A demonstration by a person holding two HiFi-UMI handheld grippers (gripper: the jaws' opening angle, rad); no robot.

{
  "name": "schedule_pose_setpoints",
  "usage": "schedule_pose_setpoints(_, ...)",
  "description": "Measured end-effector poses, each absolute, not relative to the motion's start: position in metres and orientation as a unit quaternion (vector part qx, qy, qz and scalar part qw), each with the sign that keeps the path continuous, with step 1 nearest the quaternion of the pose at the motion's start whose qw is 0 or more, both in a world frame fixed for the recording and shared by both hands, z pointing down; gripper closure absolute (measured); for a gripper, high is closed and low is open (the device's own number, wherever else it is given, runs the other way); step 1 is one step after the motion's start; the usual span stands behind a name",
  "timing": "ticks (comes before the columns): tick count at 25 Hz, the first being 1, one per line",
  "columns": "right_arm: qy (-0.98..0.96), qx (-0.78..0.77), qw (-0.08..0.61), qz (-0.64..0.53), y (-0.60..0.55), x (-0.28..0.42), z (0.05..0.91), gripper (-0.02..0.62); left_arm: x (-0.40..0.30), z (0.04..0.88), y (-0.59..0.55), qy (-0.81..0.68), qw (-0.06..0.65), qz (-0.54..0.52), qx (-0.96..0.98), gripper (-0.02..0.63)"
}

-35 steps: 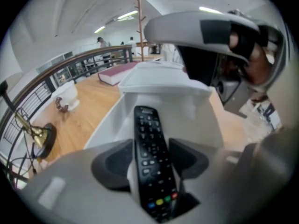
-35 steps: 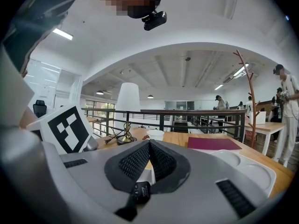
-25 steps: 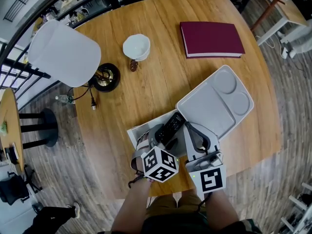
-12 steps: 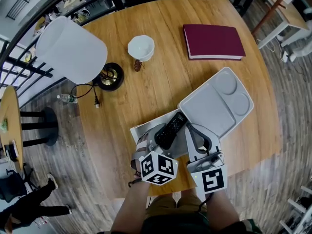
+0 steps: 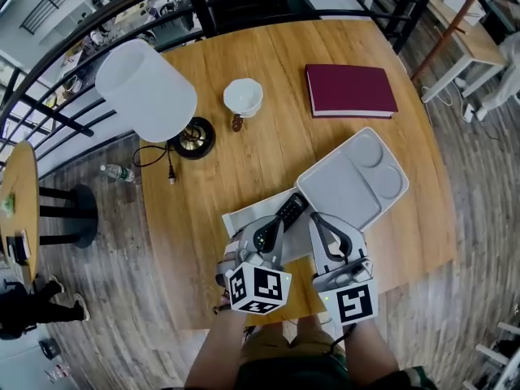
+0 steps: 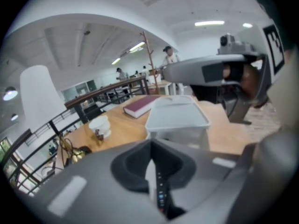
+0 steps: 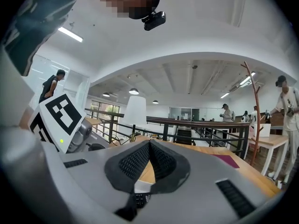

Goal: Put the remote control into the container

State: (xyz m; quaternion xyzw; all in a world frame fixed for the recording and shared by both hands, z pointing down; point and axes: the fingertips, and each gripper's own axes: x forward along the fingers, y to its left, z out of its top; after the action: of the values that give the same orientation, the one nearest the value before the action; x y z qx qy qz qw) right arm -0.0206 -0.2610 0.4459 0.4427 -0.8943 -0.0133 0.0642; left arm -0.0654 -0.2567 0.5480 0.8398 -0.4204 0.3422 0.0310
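Little has changed since a second ago apart from the head camera's own swing: the left gripper (image 6: 152, 143) still keeps its place short of the container, with no real advance toward it.

Beneath both grippers spreads the round wooden table (image 5: 244, 153). Well ahead and to the left of the left gripper stands the white-shaded lamp (image 5: 146, 92). The grey container (image 5: 349, 189) lies just ahead and to its right, empty, directly ahead of the right gripper (image 7: 150, 143). Beyond the container, farther ahead, is the maroon book (image 5: 351, 90).

Just beside the left gripper, the right one has its jaws closed on nothing; I judge it is kept out of the way. Under the left gripper's jaws lies a white sheet (image 5: 244, 218).

Those jaws pinch the remote control (image 5: 282, 218) by its near end, so its length points ahead at the container's near corner, probably for sliding in lengthwise. Its far end seems clear of the sheet, though I cannot be sure. A small white bowl (image 5: 243, 97) sits far ahead.
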Motion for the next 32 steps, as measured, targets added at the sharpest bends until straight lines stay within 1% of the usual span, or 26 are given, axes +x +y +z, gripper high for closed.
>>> schedule_pose_setpoints(6,-0.899,0.432,0.058,-0.027,-0.241,-0.016,0.418,0.58,-0.07,0.501,-0.242,-0.459,0.022,0.293,0.838,0.606)
schedule_pose_setpoints(13,-0.913,0.404,0.038,-0.039,-0.211,-0.013,0.377,0.58,-0.068,0.433,-0.209,-0.495,0.019,0.191,0.848,0.607)
schedule_pose_setpoints(17,-0.92,0.389,0.013,-0.041,-0.194,-0.008,0.35,0.58,-0.058,0.382,-0.197,-0.492,-0.023,0.134,0.86,0.609)
schedule_pose_setpoints(21,-0.927,0.372,0.007,-0.051,-0.173,-0.005,0.326,0.58,-0.054,0.333,-0.177,-0.497,-0.067,0.093,0.86,0.611)
schedule_pose_setpoints(26,-0.929,0.365,-0.004,-0.058,-0.162,0.003,0.304,0.58,-0.059,0.29,-0.153,-0.519,-0.115,0.074,0.844,0.611)
schedule_pose_setpoints(32,-0.933,0.353,-0.013,-0.072,-0.152,0.006,0.283,0.58,-0.063,0.275,-0.136,-0.527,-0.119,0.077,0.838,0.611)
